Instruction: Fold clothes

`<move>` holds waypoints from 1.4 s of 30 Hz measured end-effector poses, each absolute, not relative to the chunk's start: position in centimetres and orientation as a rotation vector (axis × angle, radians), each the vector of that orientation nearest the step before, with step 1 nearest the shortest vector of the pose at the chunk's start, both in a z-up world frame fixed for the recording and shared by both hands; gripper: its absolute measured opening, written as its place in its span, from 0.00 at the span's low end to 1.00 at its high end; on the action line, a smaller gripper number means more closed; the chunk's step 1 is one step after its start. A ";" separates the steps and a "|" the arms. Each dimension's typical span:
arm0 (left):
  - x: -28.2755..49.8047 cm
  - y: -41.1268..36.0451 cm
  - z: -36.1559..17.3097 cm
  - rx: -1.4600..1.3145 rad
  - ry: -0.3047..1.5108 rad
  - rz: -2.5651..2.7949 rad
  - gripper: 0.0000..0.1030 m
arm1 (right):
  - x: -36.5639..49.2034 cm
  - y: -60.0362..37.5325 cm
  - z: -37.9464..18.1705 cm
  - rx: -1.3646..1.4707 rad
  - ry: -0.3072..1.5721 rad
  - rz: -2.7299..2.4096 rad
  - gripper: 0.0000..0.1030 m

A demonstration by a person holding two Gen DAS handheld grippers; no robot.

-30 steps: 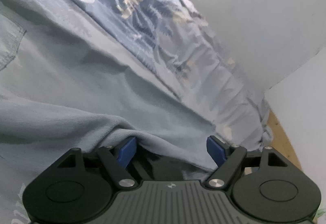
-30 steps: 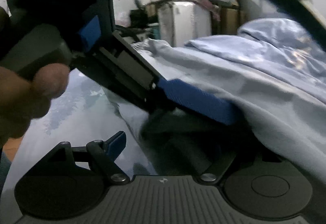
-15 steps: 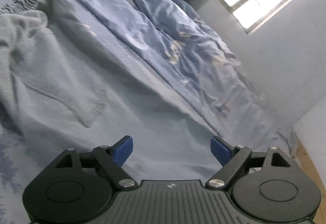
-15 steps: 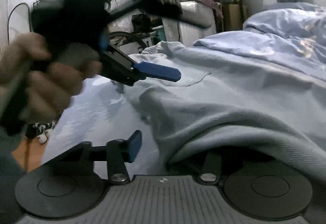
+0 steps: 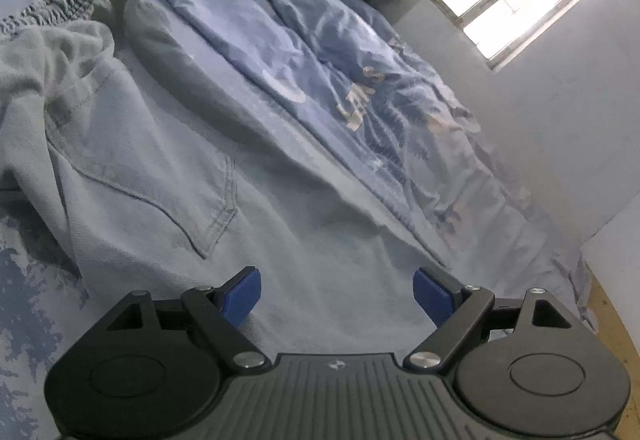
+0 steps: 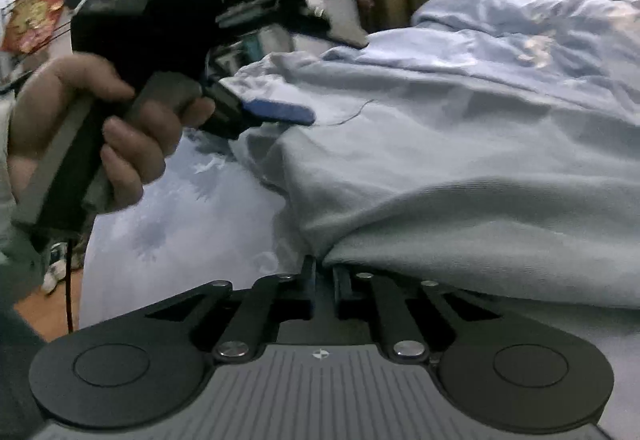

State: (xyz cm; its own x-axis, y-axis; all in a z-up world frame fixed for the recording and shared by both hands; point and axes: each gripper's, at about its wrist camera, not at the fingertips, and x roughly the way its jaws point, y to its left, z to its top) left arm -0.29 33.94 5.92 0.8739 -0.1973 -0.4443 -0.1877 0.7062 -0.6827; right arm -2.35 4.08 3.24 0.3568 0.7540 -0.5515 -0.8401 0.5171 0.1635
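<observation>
— Where do the pale blue trousers point(image 5: 132, 160) lie?
— Spread across the bed point(image 6: 180, 224), with their gathered waistband at the far end and a stitched pocket facing up. The patterned blue quilt point(image 5: 360, 92) is bunched just beside the trousers, on the window side.
— And the left tongs point(image 5: 337, 294)?
— They hover just above the trousers with the blue pads wide apart and nothing between them; a hand point(image 6: 108, 128) grips their handle.
— The right tongs point(image 6: 323, 294)?
— Their jaws have just been closing and now stand nearly together at the trousers' near edge. A fold of that cloth seems pinched between them, though it drapes over the tips and hides the contact.
</observation>
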 end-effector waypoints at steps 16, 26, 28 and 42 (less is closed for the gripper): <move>-7.1 39.3 8.4 -0.780 0.292 0.198 0.82 | -7.4 0.5 3.2 0.103 0.685 0.790 0.18; -15.0 49.1 8.9 -0.664 0.159 0.381 0.82 | -9.8 2.9 1.6 0.089 0.689 0.788 0.35; -15.4 50.9 8.5 -0.699 0.162 0.371 0.82 | -10.3 3.4 2.5 0.095 0.683 0.809 0.36; -7.6 54.8 4.5 -0.624 0.454 0.196 0.75 | -13.4 4.4 7.1 0.073 0.592 0.897 0.45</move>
